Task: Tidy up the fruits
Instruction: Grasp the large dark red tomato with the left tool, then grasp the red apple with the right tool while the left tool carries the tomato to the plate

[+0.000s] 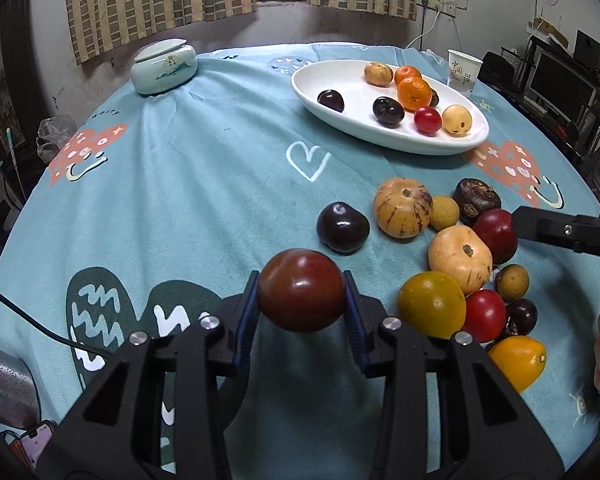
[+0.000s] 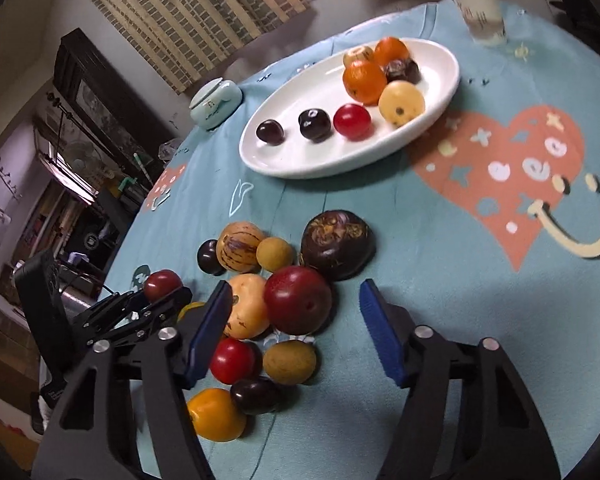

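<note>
My left gripper (image 1: 301, 300) is shut on a dark red tomato (image 1: 301, 290) and holds it above the teal tablecloth; it also shows in the right wrist view (image 2: 163, 285). My right gripper (image 2: 294, 320) is open and empty, its jaws standing over a red plum (image 2: 298, 300) in the loose fruit pile (image 2: 256, 312). The pile (image 1: 459, 260) lies right of my left gripper. A white oval plate (image 1: 339, 76) (image 2: 300, 160) at the far right holds several fruits, among them oranges, dark plums and a red tomato.
A paper cup (image 1: 463, 70) (image 2: 479, 12) stands just beyond the plate. A pale green lidded jar (image 1: 164, 66) (image 2: 216, 102) sits at the far left of the round table. A dark plum (image 1: 341, 227) lies alone ahead of my left gripper.
</note>
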Demonstrator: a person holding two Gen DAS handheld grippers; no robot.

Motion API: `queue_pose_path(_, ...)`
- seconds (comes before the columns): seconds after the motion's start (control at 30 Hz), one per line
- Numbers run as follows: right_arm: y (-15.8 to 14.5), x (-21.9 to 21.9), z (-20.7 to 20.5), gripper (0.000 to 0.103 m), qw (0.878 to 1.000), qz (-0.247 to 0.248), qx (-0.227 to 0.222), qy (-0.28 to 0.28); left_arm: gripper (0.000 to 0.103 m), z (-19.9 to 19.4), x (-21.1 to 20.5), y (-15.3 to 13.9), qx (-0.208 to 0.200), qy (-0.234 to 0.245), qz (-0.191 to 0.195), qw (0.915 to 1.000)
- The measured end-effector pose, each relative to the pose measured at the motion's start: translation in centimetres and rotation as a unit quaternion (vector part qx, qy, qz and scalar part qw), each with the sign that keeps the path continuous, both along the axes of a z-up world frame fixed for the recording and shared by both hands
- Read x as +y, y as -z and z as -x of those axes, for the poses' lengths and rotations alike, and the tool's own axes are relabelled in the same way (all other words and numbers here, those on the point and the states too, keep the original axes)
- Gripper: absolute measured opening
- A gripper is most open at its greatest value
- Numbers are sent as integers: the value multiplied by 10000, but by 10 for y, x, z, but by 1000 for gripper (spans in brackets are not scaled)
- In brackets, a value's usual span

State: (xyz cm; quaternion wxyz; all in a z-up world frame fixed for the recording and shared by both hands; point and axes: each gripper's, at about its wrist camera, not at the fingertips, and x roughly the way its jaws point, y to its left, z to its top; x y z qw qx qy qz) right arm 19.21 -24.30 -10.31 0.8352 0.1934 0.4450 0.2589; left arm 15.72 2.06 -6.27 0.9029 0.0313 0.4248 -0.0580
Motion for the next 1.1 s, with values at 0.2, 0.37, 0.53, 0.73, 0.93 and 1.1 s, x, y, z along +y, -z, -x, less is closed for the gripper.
queue_pose_path(0.2,10,5,-4,46,9994,-136,288,-110,40,-1,-1,2,65,36,-19,10000)
queue_pose_path(0.37,10,5,-3,40,9997,-96,229,-81,40,-5,-6,10,198,79,-135,9997)
queue_pose_path(0.53,-7,-3,2,39,9998,-162,-89,124,39,-4,-7,0,21,48,-106,9999)
queue_pose_path(0.73,-87,-37,8,39,9897,-172,-1220,735,39,-30,-19,-86,-792,-4,-40,9968)
queue_pose_path(0.93,-140,-34,-34,39,9730,526,-1959,1101,40,-88,-53,-119,-1036,-15,193,9944)
queue_pose_path(1.1,-98,-26,-99,39,9751,1004,-1603,1156,40,-152,-72,-85,-617,-252,358,9971)
